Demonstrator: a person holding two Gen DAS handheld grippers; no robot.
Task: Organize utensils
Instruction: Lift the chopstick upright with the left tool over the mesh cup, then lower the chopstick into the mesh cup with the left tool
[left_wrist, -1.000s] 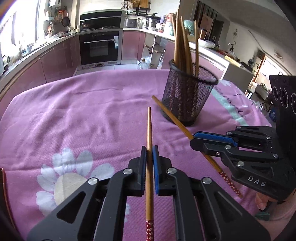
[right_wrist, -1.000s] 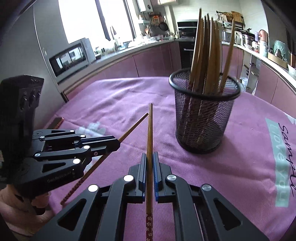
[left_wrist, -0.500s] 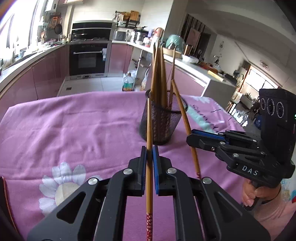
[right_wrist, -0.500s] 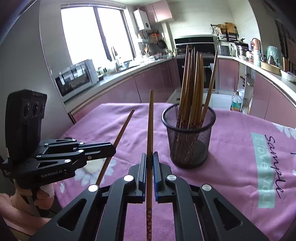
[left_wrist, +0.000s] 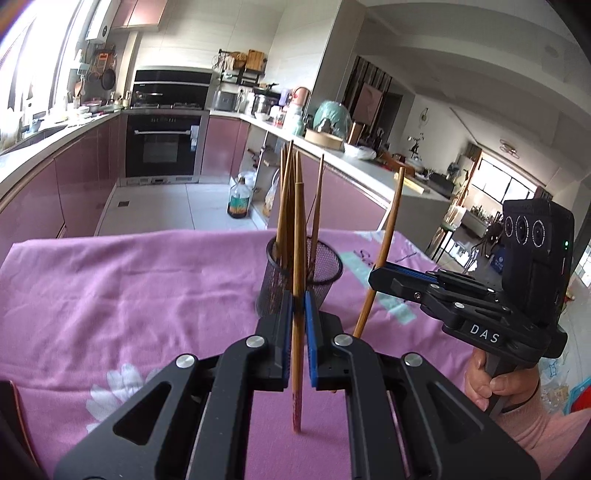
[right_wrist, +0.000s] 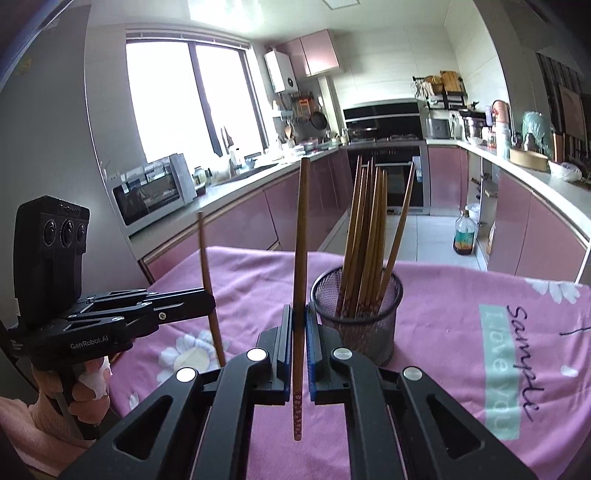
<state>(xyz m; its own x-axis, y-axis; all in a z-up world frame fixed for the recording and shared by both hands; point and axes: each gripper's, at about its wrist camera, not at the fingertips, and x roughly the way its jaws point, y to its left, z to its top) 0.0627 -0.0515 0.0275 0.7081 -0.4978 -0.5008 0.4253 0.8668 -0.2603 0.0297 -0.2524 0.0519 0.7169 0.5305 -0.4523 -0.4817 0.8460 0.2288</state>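
In the left wrist view my left gripper (left_wrist: 298, 295) is shut on a brown chopstick (left_wrist: 296, 240) that stands nearly upright, its patterned red end hanging below the pads. My right gripper (left_wrist: 373, 276) comes in from the right, shut on a second chopstick (left_wrist: 386, 243) that leans slightly. In the right wrist view that gripper (right_wrist: 298, 309) clamps its chopstick (right_wrist: 301, 236), and the left gripper (right_wrist: 210, 301) at the left holds the other chopstick (right_wrist: 206, 258). A black mesh holder (right_wrist: 373, 328) with several chopsticks stands on the cloth just beyond both grippers, also visible as the holder (left_wrist: 327, 271).
The pink flowered tablecloth (left_wrist: 129, 288) covers the table. A dark red object (left_wrist: 9, 410) lies at its left edge. Hands (left_wrist: 484, 384) grip the handles. Behind the table are the kitchen floor with a bottle (left_wrist: 238, 199) and pink cabinets.
Both grippers have risen and tipped upward with their chopsticks, which now stand almost upright. The mesh holder appears smaller and lower in both views.
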